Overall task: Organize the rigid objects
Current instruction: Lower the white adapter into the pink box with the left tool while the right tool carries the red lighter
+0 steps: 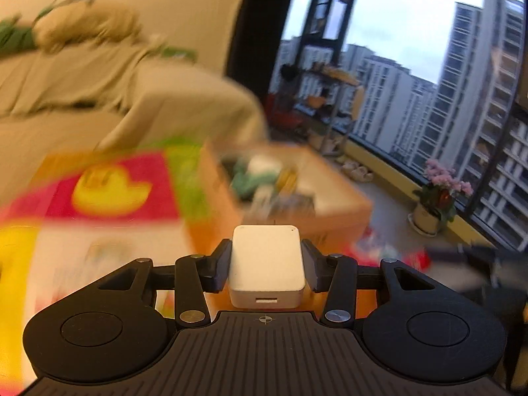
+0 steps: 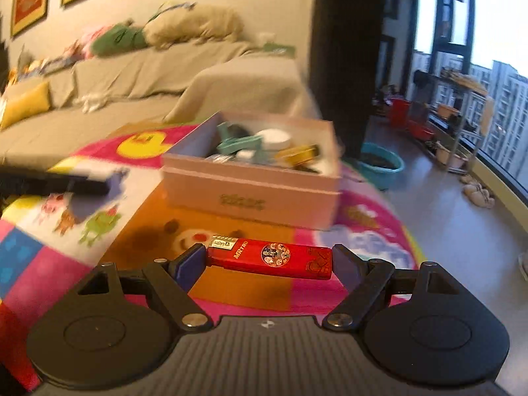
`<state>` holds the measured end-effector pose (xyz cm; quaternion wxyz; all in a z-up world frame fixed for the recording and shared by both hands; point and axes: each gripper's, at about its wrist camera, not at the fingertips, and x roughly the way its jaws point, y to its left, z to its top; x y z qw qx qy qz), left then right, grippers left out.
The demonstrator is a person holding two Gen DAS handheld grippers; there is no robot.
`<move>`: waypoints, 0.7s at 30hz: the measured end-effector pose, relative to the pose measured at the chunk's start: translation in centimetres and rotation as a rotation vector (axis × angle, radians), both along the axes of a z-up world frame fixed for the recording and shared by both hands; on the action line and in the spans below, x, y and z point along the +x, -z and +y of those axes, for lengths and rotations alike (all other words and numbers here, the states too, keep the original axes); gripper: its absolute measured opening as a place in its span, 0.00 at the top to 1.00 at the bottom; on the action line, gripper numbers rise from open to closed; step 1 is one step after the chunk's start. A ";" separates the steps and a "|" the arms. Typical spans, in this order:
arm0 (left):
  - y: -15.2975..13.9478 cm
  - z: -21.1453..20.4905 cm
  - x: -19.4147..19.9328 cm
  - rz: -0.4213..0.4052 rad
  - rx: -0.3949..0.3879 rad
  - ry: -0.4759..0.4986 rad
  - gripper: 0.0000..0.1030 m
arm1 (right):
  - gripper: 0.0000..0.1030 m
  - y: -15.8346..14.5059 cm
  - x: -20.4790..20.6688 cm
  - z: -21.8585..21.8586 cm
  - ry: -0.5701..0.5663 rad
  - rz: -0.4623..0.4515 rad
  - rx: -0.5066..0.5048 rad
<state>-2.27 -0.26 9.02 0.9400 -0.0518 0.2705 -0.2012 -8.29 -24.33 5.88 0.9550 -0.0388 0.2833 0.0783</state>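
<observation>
Left hand-held gripper (image 1: 266, 265) clamps boxy white charger (image 1: 266, 264).

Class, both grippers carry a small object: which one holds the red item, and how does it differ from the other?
The right gripper holds the red lighter, long and clamped end to end; the left gripper holds a squarish white charger.

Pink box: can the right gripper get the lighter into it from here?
Probably yes. The right gripper holds the red lighter endwise, and the pink box sits straight ahead, open-topped, with nothing between.

box contents (image 1: 264, 178) blurred, play mat (image 1: 109, 191) smeared, sofa (image 1: 66, 76) soft
</observation>
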 end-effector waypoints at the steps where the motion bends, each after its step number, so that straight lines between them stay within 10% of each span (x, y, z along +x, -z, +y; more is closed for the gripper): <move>1: -0.5 -0.8 1.5 -0.003 0.006 -0.001 0.52 | 0.20 -0.1 0.0 -0.6 0.011 -0.006 0.017; 9: 2.6 -5.3 13.1 0.227 0.007 -0.037 0.51 | 0.20 1.7 0.4 -2.1 0.026 0.016 0.046; 17: 0.3 -1.3 7.7 -0.011 -0.051 -0.096 0.54 | 0.20 1.7 1.4 -1.9 0.024 0.010 0.025; 21: 0.5 0.3 5.1 0.025 -0.002 -0.085 0.54 | 0.20 -1.2 3.9 -1.1 0.025 -0.087 0.028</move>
